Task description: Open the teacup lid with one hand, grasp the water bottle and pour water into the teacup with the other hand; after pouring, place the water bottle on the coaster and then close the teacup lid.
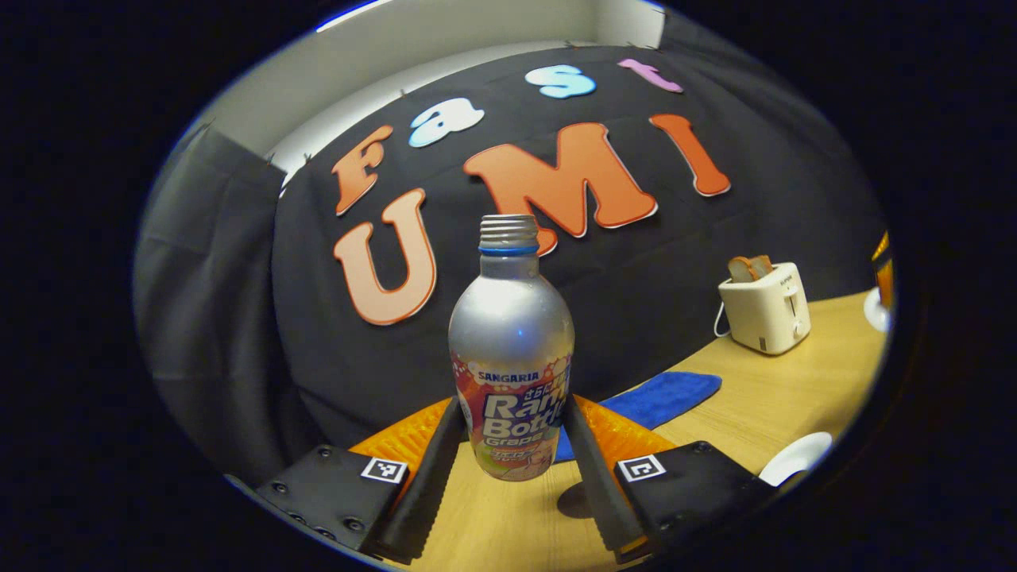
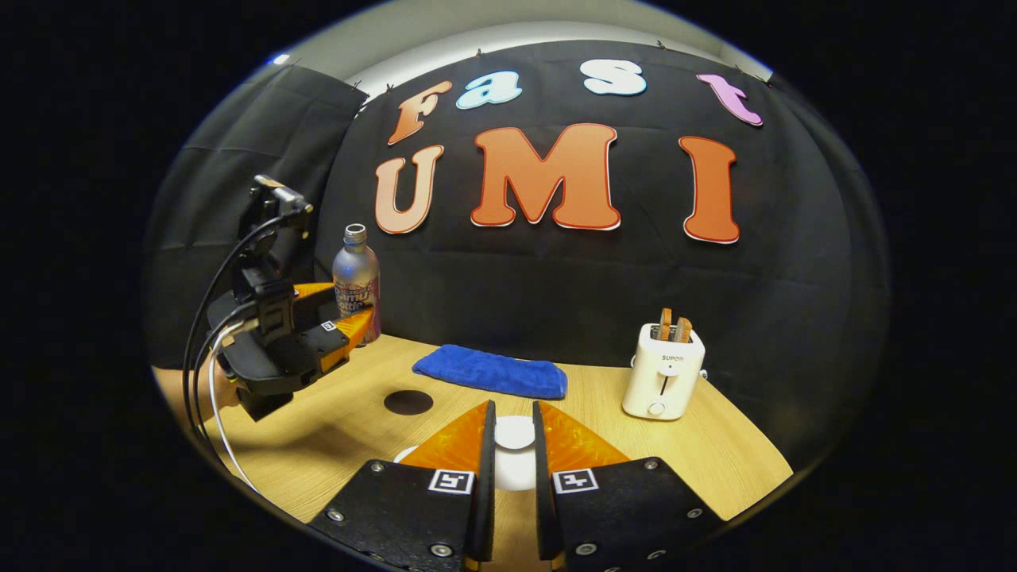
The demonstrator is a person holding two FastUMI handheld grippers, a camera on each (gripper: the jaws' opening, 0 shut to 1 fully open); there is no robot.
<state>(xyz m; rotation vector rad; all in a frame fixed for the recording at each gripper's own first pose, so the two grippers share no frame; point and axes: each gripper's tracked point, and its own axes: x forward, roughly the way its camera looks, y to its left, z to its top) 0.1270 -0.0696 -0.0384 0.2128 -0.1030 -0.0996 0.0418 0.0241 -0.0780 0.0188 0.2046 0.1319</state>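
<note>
Left gripper (image 1: pixel 512 445) has the bottle (image 1: pixel 511 349) clamped between both fingers, upright, lifted just off the table (image 1: pixel 779 397). Right gripper (image 2: pixel 512 445) is nearly closed around the white lid (image 2: pixel 515 433) of the teacup; can't tell if it's actually pinching. Coaster (image 2: pixel 408 402) sits bare nearby.

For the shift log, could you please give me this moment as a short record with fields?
left gripper: fingers either side of the water bottle, which is upright and uncapped
right gripper: nearly closed around the knob of the white teacup lid
coaster: dark disc on the table, bare
other items: blue cloth, toaster holding toast
</note>
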